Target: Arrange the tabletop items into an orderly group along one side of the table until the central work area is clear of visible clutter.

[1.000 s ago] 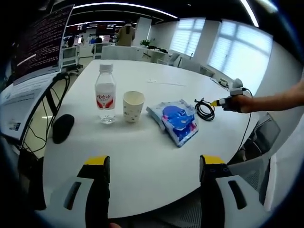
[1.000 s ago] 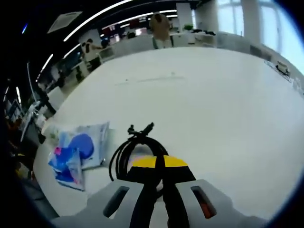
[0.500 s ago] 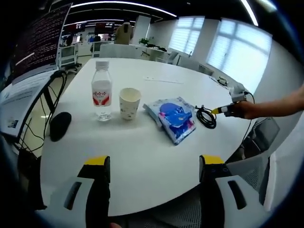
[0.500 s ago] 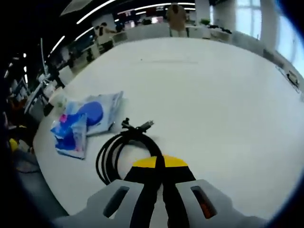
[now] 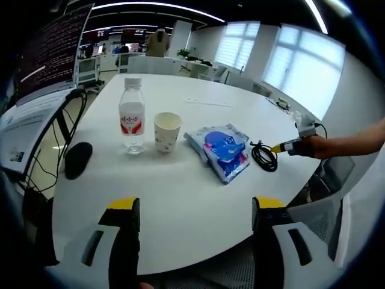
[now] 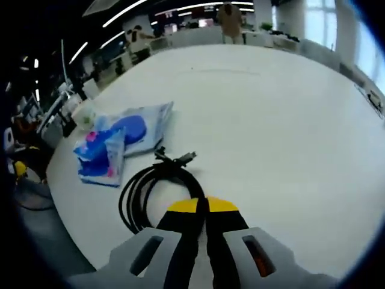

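Observation:
On the round white table (image 5: 180, 198) stand a water bottle (image 5: 132, 117) with a red label and a paper cup (image 5: 168, 132), side by side. To their right lies a blue packet (image 5: 222, 150) (image 6: 120, 141), and beside that a coiled black cable (image 5: 264, 155) (image 6: 150, 186). My right gripper (image 5: 283, 146) (image 6: 201, 206) is shut on the cable's near loop, close to the table's right edge. My left gripper (image 5: 195, 208) hangs open over the near edge with nothing between its jaws. The cup (image 6: 84, 114) shows past the packet in the right gripper view.
A black mouse (image 5: 79, 159) lies at the table's left edge. Beyond it stand a large screen (image 5: 48, 54) with cables hanging down. A grey chair (image 5: 328, 174) is under the right edge. The far half of the table is bare apart from a faint mark.
My right gripper has dragged the cable coil across the table toward the edge, alongside the blue packet. The left gripper stays open; its view has only shifted slightly.

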